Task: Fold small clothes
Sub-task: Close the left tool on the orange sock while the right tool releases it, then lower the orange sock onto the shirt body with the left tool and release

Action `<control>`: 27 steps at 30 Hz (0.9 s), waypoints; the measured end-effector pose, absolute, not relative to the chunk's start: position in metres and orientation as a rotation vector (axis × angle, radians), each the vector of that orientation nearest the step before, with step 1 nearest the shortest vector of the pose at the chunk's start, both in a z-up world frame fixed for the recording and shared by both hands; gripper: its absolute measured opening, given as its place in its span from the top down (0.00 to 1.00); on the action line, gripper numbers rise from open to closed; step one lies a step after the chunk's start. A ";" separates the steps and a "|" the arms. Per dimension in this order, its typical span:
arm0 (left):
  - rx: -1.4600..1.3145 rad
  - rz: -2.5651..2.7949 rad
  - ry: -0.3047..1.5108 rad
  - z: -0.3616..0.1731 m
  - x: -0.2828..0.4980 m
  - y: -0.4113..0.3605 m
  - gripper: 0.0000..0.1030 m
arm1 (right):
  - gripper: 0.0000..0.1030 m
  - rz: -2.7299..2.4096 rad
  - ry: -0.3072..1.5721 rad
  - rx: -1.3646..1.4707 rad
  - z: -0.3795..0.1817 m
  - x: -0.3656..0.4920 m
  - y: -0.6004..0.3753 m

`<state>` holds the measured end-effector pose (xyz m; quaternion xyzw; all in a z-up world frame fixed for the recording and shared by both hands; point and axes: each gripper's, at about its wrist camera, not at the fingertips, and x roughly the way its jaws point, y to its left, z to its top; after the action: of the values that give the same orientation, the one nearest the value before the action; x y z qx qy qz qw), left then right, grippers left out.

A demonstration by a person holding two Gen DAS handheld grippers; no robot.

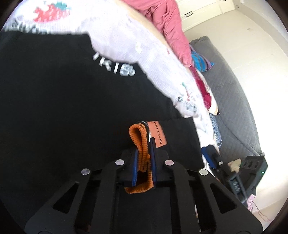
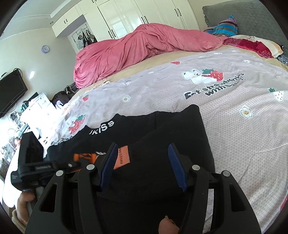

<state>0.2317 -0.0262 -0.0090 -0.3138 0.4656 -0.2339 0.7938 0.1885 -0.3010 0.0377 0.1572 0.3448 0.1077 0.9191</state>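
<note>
A black garment (image 2: 171, 129) with white lettering lies spread on the bed, and it fills most of the left wrist view (image 1: 63, 99). Its orange ribbed band (image 1: 138, 136) sticks up between the blue pads of my left gripper (image 1: 144, 142), which is shut on it. Just right of the band an orange label (image 1: 158, 134) is sewn to the garment. The right wrist view shows the left gripper (image 2: 75, 162) from the side, holding that band (image 2: 84, 156) at the garment's near left edge. My right gripper (image 2: 143, 145) hovers open over the black cloth, nothing between its fingers.
The bed carries a pale sheet (image 2: 234, 108) printed with strawberries and bears. Behind it lie a bunched pink duvet (image 2: 144, 46), a red pillow (image 2: 252, 45) and a grey headboard (image 2: 252, 16). White wardrobes (image 2: 135, 16) line the far wall. A person's hand (image 2: 23, 203) holds the left gripper.
</note>
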 end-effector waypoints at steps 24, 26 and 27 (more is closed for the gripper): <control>-0.614 -0.388 0.761 0.064 0.196 0.058 0.95 | 0.45 0.223 0.723 0.304 0.032 0.192 -0.297; -0.622 -0.375 0.765 0.062 0.196 0.062 0.95 | 0.45 0.224 0.727 0.299 0.031 0.192 -0.295; -0.621 -0.369 0.765 0.062 0.196 0.064 0.95 | 0.45 0.227 0.729 0.296 0.031 0.192 -0.295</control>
<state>0.1958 0.0636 0.0621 -0.2962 0.3649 -0.1761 0.8649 0.1917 -0.2945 0.0309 0.1440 0.3543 0.1103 0.9174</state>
